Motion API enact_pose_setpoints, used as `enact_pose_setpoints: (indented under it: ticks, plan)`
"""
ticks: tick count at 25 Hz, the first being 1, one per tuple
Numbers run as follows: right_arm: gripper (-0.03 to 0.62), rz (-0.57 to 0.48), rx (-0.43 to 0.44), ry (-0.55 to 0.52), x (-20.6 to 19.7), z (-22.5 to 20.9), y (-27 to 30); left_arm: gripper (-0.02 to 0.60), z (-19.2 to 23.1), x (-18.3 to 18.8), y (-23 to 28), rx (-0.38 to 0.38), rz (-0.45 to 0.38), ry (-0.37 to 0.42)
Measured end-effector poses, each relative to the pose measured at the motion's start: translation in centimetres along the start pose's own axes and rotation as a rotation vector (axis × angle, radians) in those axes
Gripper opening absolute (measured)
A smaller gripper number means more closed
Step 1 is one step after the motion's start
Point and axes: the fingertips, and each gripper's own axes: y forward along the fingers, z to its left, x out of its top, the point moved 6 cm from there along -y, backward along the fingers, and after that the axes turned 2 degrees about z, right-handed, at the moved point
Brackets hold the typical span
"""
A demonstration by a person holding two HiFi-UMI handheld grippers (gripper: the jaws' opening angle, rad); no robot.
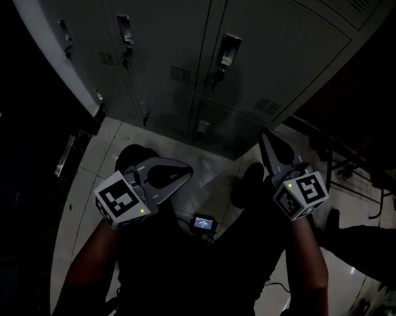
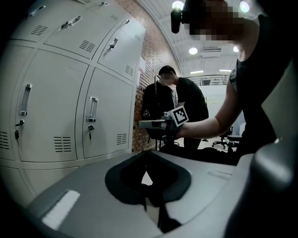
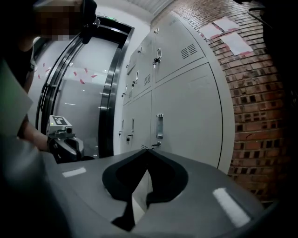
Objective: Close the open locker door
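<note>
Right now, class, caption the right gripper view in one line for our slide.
Right gripper, jaws shut and empty, points at grey lockers beside a brick wall.

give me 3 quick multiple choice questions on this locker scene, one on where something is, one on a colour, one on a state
1. In the right gripper view, what stands right of the lockers?
A a window
B a brick wall
C a shelf

2. What colour are the lockers?
A light grey
B red
C green

3. How do the jaws of the right gripper stand?
A wide apart
B shut on a handle
C shut, nothing between them

Answers:
1 B, bricks fill that view's right edge.
2 A, all of them show pale grey.
3 C, the tips meet and nothing is between them.
</note>
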Motion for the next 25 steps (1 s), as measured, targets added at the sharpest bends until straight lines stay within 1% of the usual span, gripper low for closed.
enact_pose_setpoints:
  ticks: [3, 7, 11, 14, 18, 22, 25]
  plan:
    - [0.003, 0.026, 0.022, -0.021, -1.4, 0.5, -2.2, 0.011, 0.3, -0.3, 0.2, 0.019, 0.013, 0.009]
    - [0.003, 0.071, 0.069, -0.063, -3.2, 1.3, -5.0, 0.011, 0.5, -0.8, 0.4, 0.022, 0.027, 0.012]
    - [0.003, 0.113, 0.086, -0.054, -4.9, 1.0, -7.1, 0.011, 0.4, -1.0, 0.9, 0.024, 0.057, 0.019]
    - [0.003, 0.107, 0.102, -0.022, -5.1, 0.8, -7.9, 0.011, 0.7, -0.9, 1.1, 0.047, 0.075, 0.016]
    - [0.003, 0.089, 0.146, 0.003, -5.3, 1.2, -8.6, 0.011, 0.9, -1.0, 1.1, 0.056, 0.087, -0.008]
    - [0.002, 0.062, 0.188, 0.05, -5.4, 1.5, -9.0, 0.011, 0.7, -0.8, 1.3, 0.034, 0.079, 0.0]
    - [0.002, 0.066, 0.182, 0.041, -5.6, 1.5, -9.1, 0.011, 0.8, -0.6, 1.1, 0.024, 0.049, -0.012]
